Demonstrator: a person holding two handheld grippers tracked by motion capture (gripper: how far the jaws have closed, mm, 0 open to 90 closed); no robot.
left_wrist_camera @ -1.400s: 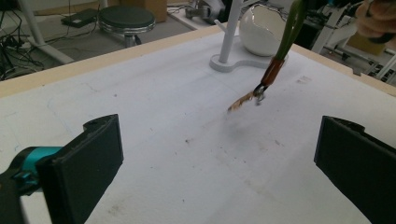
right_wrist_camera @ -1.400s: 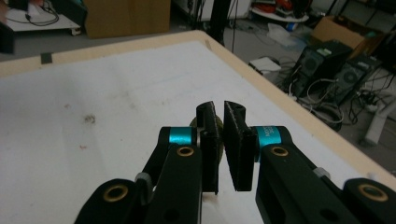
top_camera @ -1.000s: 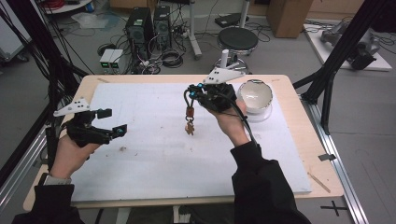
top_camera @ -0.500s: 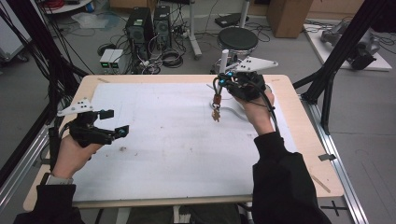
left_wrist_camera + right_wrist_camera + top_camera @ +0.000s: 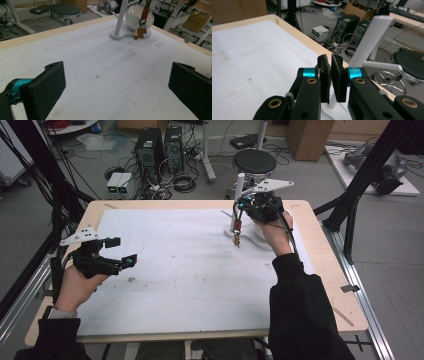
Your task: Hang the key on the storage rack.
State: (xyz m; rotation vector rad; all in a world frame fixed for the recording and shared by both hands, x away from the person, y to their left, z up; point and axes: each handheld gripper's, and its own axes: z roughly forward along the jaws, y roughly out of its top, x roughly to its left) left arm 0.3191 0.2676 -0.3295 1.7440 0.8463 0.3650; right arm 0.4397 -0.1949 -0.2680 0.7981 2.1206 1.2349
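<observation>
While right claw (image 5: 239,210) grips one keychain (image 5: 236,236), one stand (image 5: 238,195).

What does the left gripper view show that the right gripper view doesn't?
Left gripper view: a white bowl, a keychain with a brown charm hanging in front of it, and the left gripper standing open. Right gripper view: computer towers on the floor and the right gripper, shut. Both: the white stand, the white mat and the black stool.
</observation>
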